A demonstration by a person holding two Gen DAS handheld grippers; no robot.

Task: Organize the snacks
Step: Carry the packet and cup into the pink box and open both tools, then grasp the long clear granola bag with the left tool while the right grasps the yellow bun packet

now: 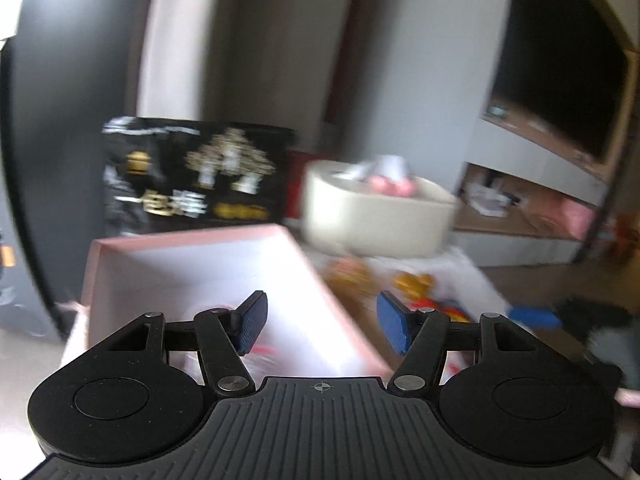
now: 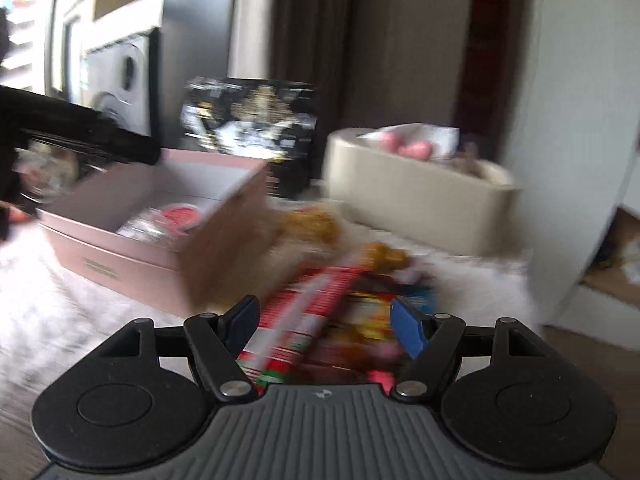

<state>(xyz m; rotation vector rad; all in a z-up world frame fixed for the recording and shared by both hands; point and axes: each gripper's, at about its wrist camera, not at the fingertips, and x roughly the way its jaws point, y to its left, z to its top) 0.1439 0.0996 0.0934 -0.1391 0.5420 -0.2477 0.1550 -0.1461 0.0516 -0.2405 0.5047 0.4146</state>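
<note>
Mostly blur. Left gripper (image 1: 322, 322) was spread wide over the pink box (image 1: 120, 256), nothing between its jaws. Right gripper (image 2: 324, 326) hung spread above the snack pile (image 2: 340, 304) on the white fuzzy cover (image 2: 48, 292), apparently pinching nothing yet. Risk: fast sweeps could snag the box rim or scatter loose packets off the soft cover. Beige tub (image 2: 416, 204) and black bag (image 2: 252, 128) stood behind; shelves, dark screen beyond.
</note>
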